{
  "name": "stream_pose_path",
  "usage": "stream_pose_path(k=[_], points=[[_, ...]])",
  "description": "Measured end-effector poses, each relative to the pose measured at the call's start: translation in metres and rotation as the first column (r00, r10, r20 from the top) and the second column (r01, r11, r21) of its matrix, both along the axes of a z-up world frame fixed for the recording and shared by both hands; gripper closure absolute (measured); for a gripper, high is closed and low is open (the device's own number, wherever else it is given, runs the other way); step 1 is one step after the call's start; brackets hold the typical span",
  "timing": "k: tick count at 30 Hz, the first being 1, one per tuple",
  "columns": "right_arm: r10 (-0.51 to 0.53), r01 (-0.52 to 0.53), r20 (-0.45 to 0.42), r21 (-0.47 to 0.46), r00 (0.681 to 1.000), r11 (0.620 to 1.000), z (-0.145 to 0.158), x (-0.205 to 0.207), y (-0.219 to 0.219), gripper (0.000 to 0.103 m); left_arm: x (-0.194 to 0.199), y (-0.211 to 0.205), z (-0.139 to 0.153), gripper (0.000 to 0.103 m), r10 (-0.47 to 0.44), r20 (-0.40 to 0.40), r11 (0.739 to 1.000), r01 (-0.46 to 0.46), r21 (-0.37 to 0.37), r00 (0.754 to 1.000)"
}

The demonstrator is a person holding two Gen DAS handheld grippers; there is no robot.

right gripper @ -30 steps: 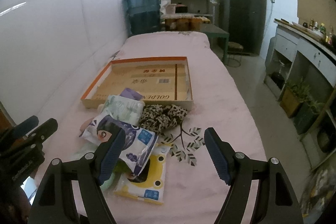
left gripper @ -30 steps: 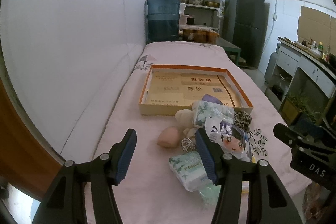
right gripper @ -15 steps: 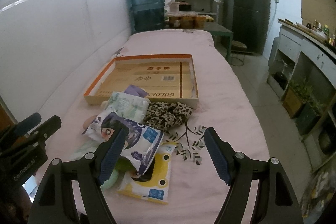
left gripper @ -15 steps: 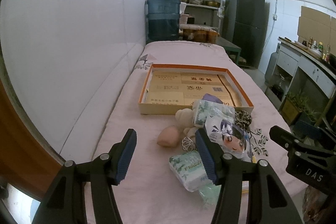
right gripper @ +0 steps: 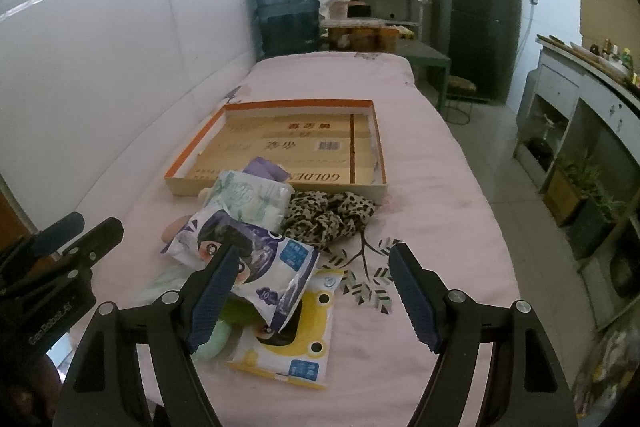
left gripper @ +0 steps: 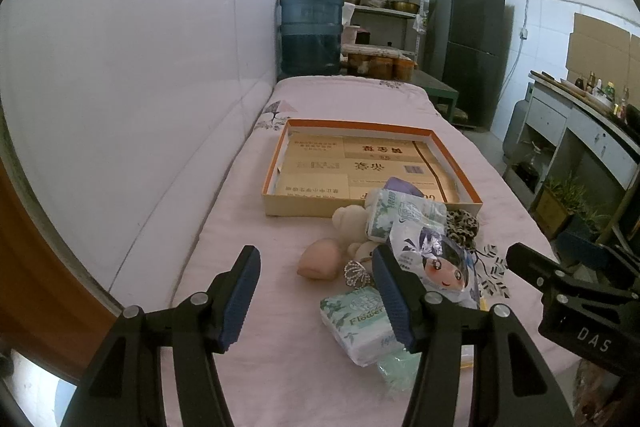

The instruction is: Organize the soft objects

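Observation:
A pile of soft things lies on the pink cloth in front of an empty orange-rimmed cardboard tray point(left gripper: 280, 163) point(right gripper: 192, 163). It holds a peach squishy point(left gripper: 319, 262), a white plush point(left gripper: 350, 221), tissue packs point(left gripper: 362, 323) point(right gripper: 248, 197), a cartoon-face pack point(left gripper: 436, 259) point(right gripper: 256, 259), a leopard scrunchie point(right gripper: 328, 217) and a yellow frog pack point(right gripper: 296, 335). My left gripper point(left gripper: 316, 301) is open and empty, just short of the peach squishy. My right gripper point(right gripper: 312, 297) is open and empty above the frog pack.
A white tiled wall point(left gripper: 140, 87) runs along the left of the table. A blue water jug point(left gripper: 311, 31) stands at the table's far end before shelves. A dark fridge point(right gripper: 472, 11) and a counter point(right gripper: 592, 87) stand to the right across the floor.
The right gripper has drifted slightly forward and up, so the pile sits a little lower in its view. The left gripper has barely moved. Both stay open.

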State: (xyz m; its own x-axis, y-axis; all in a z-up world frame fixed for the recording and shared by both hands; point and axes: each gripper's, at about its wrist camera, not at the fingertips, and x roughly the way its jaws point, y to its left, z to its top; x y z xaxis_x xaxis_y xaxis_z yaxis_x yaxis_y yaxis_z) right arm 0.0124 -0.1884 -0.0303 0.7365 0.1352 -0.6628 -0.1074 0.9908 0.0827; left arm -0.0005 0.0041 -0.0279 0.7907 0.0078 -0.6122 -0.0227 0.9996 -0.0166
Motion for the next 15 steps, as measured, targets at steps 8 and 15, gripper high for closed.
stream_pose_path(k=[8,15], points=[[0.003,-0.003,-0.003,0.006,1.000,1.000,-0.0006,-0.0002,-0.0004,0.024,-0.0004,-0.0003,-0.0006,0.045,0.005,0.001,1.000,-0.005,-0.012,1.000],[0.003,-0.003,-0.006,0.009,1.000,1.000,-0.0010,-0.0006,-0.0020,0.024,0.0004,0.0011,-0.0033,0.045,0.006,-0.002,1.000,-0.006,-0.028,1.000]])
